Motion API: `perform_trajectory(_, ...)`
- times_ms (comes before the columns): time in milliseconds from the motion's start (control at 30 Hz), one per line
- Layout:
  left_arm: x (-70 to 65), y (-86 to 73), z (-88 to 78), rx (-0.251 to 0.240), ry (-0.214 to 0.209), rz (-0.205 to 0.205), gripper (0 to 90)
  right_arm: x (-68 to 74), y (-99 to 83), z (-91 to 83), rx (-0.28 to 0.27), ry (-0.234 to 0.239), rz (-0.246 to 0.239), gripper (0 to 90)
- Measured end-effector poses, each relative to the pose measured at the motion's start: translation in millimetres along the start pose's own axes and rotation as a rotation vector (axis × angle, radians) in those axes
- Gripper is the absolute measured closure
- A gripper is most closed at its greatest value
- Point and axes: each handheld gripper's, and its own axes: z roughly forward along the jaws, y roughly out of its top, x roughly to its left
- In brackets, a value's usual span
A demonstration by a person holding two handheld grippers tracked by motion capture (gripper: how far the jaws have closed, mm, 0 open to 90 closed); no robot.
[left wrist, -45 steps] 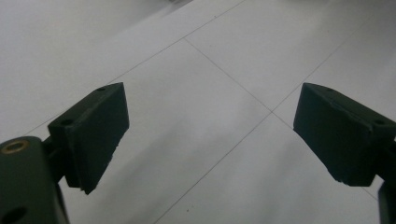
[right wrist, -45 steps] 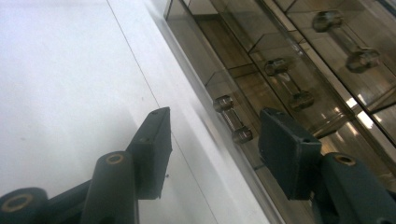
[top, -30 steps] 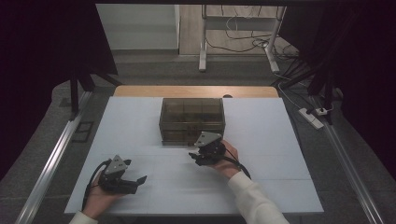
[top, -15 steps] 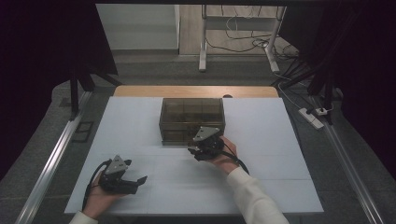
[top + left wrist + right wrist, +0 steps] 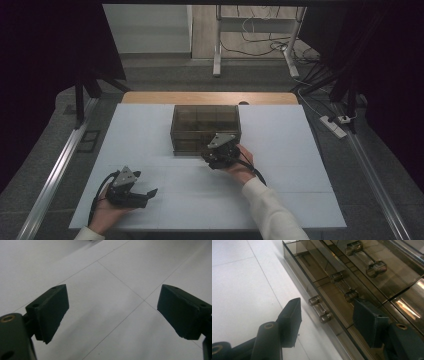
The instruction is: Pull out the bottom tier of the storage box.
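White table [image 5: 150, 130] with a wooden far edge; a smoky clear drawer box [image 5: 205, 127] stands on it, centred near that edge.

High view dim, dark surround, table [image 5: 150, 130] the one lit patch; light from above, slightly soft overall. Left gripper [image 5: 112, 315] view: even grey light, jaws close and blurred, faint soft shadows on the surface beneath them. Right gripper [image 5: 327, 322] view: brighter, glare streaks on the smoked box [image 5: 372, 285] ahead of the jaws, reflections doubling the handles [image 5: 320, 308]; near jaw edges out of focus.
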Motion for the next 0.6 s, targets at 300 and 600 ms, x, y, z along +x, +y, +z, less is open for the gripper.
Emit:
perform_trajectory(300,-0.2,0.0,-0.2,-0.001,0.002,0.0,10.2,-3.9,0.0,4.0,-0.005,-0.008,0.019,39.0)
perform_trajectory(600,0.0,0.1,-0.2,0.001,-0.001,-0.001,10.2,-4.3,-1.5,7.7,0.012,0.002,0.022,39.2)
